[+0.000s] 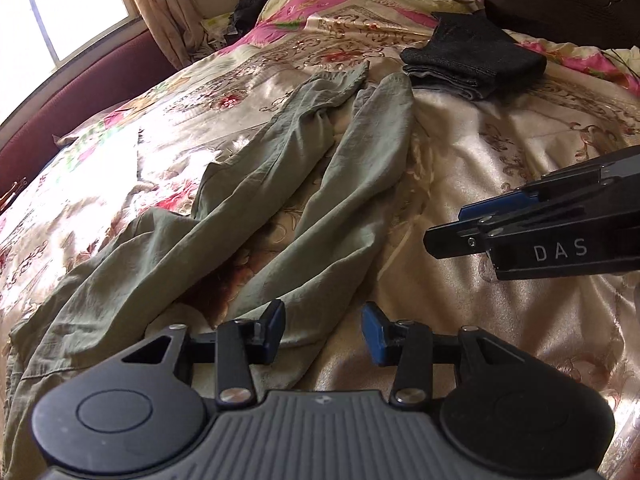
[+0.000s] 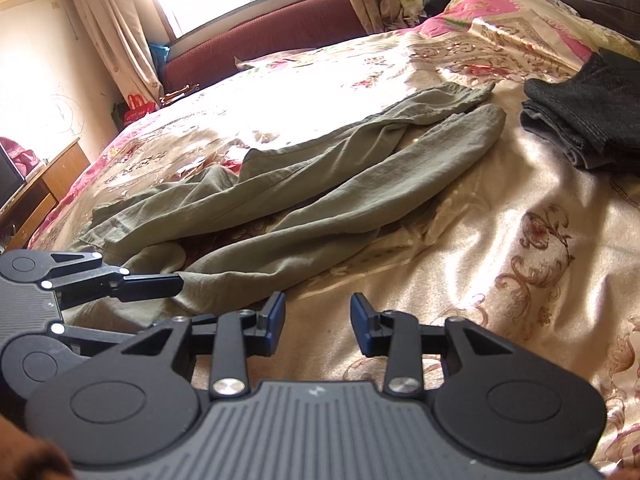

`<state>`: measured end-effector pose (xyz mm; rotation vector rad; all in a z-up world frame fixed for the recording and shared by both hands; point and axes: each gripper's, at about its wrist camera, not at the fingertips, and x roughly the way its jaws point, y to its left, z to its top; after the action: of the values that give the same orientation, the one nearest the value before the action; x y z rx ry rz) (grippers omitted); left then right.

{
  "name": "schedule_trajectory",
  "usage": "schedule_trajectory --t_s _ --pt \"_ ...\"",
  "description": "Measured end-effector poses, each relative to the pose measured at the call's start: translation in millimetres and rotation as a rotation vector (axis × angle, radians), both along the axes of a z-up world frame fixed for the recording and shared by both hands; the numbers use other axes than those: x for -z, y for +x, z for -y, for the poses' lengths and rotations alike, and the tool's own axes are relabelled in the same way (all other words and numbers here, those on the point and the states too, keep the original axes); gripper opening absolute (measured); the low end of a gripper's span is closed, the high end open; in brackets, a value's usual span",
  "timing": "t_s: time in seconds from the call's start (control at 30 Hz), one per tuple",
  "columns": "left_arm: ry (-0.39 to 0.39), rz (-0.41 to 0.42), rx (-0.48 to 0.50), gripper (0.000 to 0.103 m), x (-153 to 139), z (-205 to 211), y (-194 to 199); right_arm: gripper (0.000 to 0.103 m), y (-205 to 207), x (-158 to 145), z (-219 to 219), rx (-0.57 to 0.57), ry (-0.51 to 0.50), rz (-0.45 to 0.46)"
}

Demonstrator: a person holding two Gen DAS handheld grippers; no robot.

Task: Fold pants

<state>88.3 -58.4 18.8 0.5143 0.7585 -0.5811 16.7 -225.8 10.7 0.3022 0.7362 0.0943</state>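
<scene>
Olive-green pants [image 1: 280, 184] lie crumpled and unfolded on the floral bedspread [image 1: 500, 304], legs stretching away, waist near me at the left. They also show in the right wrist view [image 2: 320, 200]. My left gripper [image 1: 323, 330] is open and empty, just above the near edge of the pants. My right gripper [image 2: 318, 326] is open and empty, over bare bedspread just right of the pants. The right gripper shows from the side in the left wrist view [image 1: 460, 228], and the left gripper in the right wrist view [image 2: 176, 292].
A stack of dark folded clothes [image 1: 476, 60] lies at the far right of the bed, also in the right wrist view [image 2: 588, 120]. A maroon headboard [image 2: 272, 36], curtains and a window are beyond. A wooden desk [image 2: 44, 184] stands at the left.
</scene>
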Motion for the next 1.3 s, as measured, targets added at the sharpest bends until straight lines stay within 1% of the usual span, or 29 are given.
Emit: schedule_trajectory --t_s 0.17,0.27,0.33,0.37,0.4,0.43,0.47,0.5,0.63,0.67,0.73,0.77,0.83,0.87,0.9,0.97,1.0,1.03,1.07,1.1,1.2,1.23,1.27,1.3 --pt "0.048 0.018 0.054 0.057 7.2 19.7 3.7 0.037 -0.4 7.6 16.6 0.049 0.048 -0.007" --pt "0.109 0.035 0.108 0.057 18.5 30.0 5.8 0.037 -1.4 12.4 26.0 0.072 0.078 -0.013" --pt "0.143 0.036 0.124 0.056 24.3 37.5 10.2 0.038 -1.5 16.6 32.5 0.085 0.108 -0.022" --pt "0.146 0.032 0.130 0.050 25.6 39.9 12.8 0.038 -1.6 18.3 34.9 0.092 0.125 -0.026" --pt "0.146 0.020 0.133 0.040 26.3 43.0 16.8 0.038 -1.7 20.1 38.1 0.095 0.142 -0.028" --pt "0.141 0.001 0.130 0.035 25.8 45.2 22.3 0.038 -1.8 20.7 39.7 0.097 0.153 -0.027" --pt "0.133 -0.011 0.120 0.028 24.2 46.8 28.4 0.038 -2.3 20.9 41.0 0.098 0.160 -0.024" --pt "0.123 -0.009 0.107 0.024 21.4 47.5 33.0 0.038 -3.3 21.3 42.6 0.098 0.164 -0.021" --pt "0.089 0.031 0.048 0.021 4.6 42.8 49.0 0.038 -5.1 20.8 45.4 0.107 0.180 -0.016" --pt "0.067 0.022 0.032 0.021 -2.0 39.7 55.0 0.039 -4.7 20.9 46.8 0.110 0.186 -0.019" --pt "-0.005 -0.006 -0.006 0.021 -18.4 29.5 66.1 0.039 -4.3 18.7 47.9 0.111 0.194 -0.015" --pt "-0.028 -0.002 -0.022 0.021 -25.9 23.6 69.7 0.039 -3.4 16.5 48.2 0.107 0.191 -0.008" --pt "-0.027 0.026 -0.031 0.021 -32.5 16.0 73.2 0.043 3.2 12.4 48.7 0.092 0.184 -0.002" --pt "-0.034 0.031 -0.030 0.021 -34.3 11.7 73.4 0.048 8.4 11.4 49.7 0.083 0.187 -0.004" --pt "-0.044 0.022 -0.030 0.021 -35.7 7.6 73.9 0.050 14.0 10.5 51.4 0.085 0.197 -0.006" --pt "-0.045 0.014 -0.032 0.021 -35.9 3.8 75.3 0.050 27.3 8.4 56.3 0.091 0.217 -0.001" --pt "-0.041 0.019 -0.027 0.021 -34.8 2.8 74.2 0.052 36.5 7.8 60.1 0.100 0.229 0.004" --pt "-0.043 0.017 -0.022 0.021 -33.6 1.7 73.4 0.055 46.5 8.1 63.7 0.111 0.253 0.008" --pt "-0.052 0.008 -0.016 0.021 -32.8 1.1 73.8 0.064 57.7 9.8 67.7 0.122 0.292 0.005" --pt "-0.058 0.002 -0.014 0.021 -32.1 0.0 73.2 0.066 68.6 13.2 72.2 0.138 0.349 -0.005" --pt "-0.081 -0.026 -0.011 0.021 -29.6 -0.9 72.6 0.066 102.8 29.2 82.6 0.186 0.551 -0.041" --pt "-0.083 -0.034 -0.011 0.021 -28.1 -1.2 72.0 0.063 112.6 32.9 84.2 0.195 0.597 -0.035" --pt "-0.080 -0.038 -0.011 0.021 -26.5 -1.2 72.0 0.042 120.5 36.2 86.1 0.215 0.632 -0.024" --pt "-0.078 -0.043 -0.012 0.021 -25.2 -0.9 71.9 0.008 128.3 39.7 89.4 0.250 0.663 -0.031"
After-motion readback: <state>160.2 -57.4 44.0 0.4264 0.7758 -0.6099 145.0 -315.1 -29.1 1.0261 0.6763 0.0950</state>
